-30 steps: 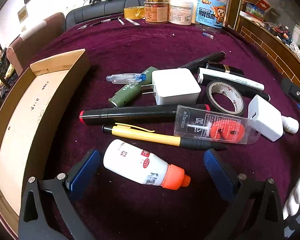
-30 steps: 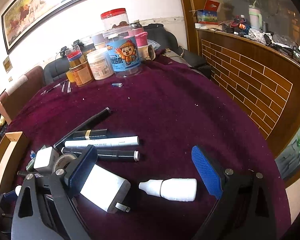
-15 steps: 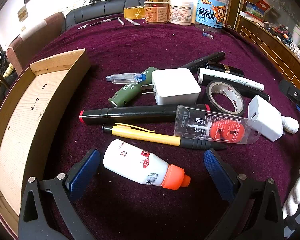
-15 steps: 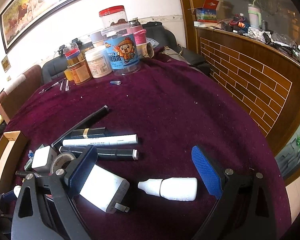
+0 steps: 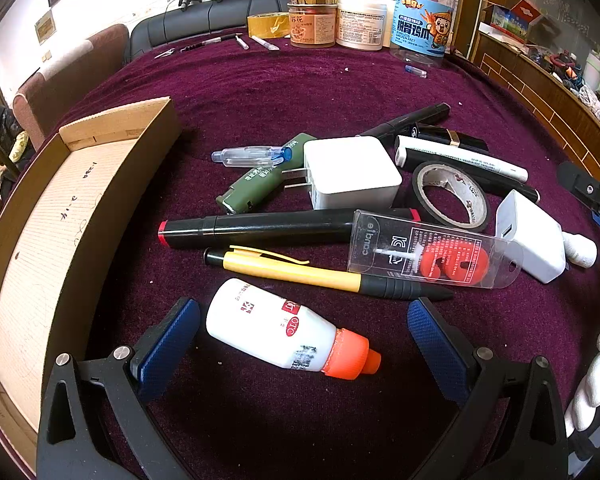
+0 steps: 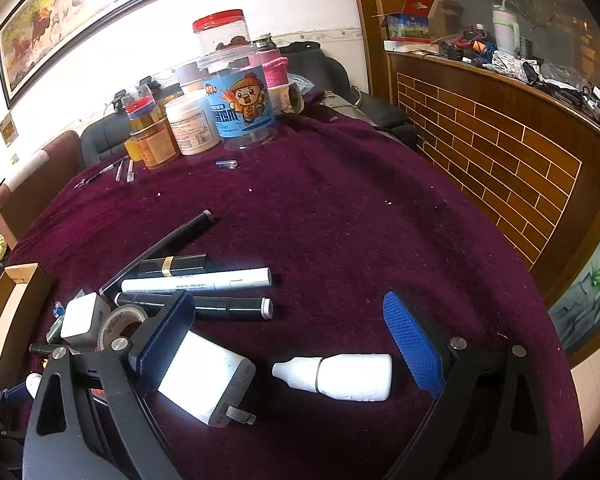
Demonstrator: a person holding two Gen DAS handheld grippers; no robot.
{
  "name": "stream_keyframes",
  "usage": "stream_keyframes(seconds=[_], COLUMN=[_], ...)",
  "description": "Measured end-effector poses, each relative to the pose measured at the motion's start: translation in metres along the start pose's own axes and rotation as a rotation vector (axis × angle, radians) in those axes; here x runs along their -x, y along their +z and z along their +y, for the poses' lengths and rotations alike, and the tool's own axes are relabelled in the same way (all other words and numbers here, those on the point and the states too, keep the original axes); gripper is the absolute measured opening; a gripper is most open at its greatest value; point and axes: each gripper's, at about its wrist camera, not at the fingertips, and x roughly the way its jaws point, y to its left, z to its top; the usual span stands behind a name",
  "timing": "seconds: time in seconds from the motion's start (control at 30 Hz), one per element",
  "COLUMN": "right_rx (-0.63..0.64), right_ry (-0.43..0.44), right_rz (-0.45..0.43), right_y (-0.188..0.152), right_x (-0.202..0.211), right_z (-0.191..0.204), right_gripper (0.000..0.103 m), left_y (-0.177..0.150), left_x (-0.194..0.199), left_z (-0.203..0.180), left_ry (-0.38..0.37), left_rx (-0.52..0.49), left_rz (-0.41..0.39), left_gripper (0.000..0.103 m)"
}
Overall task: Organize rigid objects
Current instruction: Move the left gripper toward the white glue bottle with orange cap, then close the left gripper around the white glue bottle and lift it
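While your left gripper [image 5: 303,330] stands wide open around the bottle [image 5: 286,334], it grips nothing. Your right gripper [image 6: 290,334] gapes empty over the dropper [image 6: 340,376].

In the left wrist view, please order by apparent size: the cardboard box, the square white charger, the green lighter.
1. cardboard box, clearly largest.
2. square white charger.
3. green lighter, slimmer than the charger beside it.

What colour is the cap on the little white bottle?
Orange cap, clearest in the left wrist view.

Home living room: framed painting [image 6: 80,8], sofa [image 5: 204,20]
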Motion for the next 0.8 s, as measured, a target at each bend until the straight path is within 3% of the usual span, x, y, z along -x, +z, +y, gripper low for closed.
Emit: stream_keyframes(seconds=[0.5, 0.6, 0.63, 0.7, 0.73, 0.8], right_rx=[-0.018, -0.035, -0.038, -0.033, -0.027, -0.002], right_ry=[-0.024, -0.032, -0.033, -0.047, -0.06, -0.086], right_rz=[0.004, 0.0, 0.0, -0.007, -0.011, -0.03], right_y=[0.001, 0.0, 0.0, 0.0, -0.001, -0.007], right_x=[-0.002, 0.0, 0.0, 0.004, 0.007, 0.023], right_z=[-0.002, -0.005, -0.005, -0.004, -0.003, -0.001], right_gripper=[0.096, 0.096, 0.096, 0.096, 0.096, 0.096], left_y=[0.0, -0.001, -0.002, -0.003, -0.005, -0.009], left_x=[0.0, 0.004, 0.007, 0.014, 0.019, 0.023], left_z=[0.001, 0.004, 0.007, 0.011, 0.015, 0.021], left_ry=[-0.005, -0.063, -0.109, -0.156, -0.198, -0.251], left_rx=[0.002, 0.002, 0.002, -0.005, -0.014, -0.04], left_rz=[-0.002, -0.015, -0.026, -0.033, -0.03, -0.009], left_gripper=[0.102, 0.101, 0.099, 0.08, 0.063, 0.06])
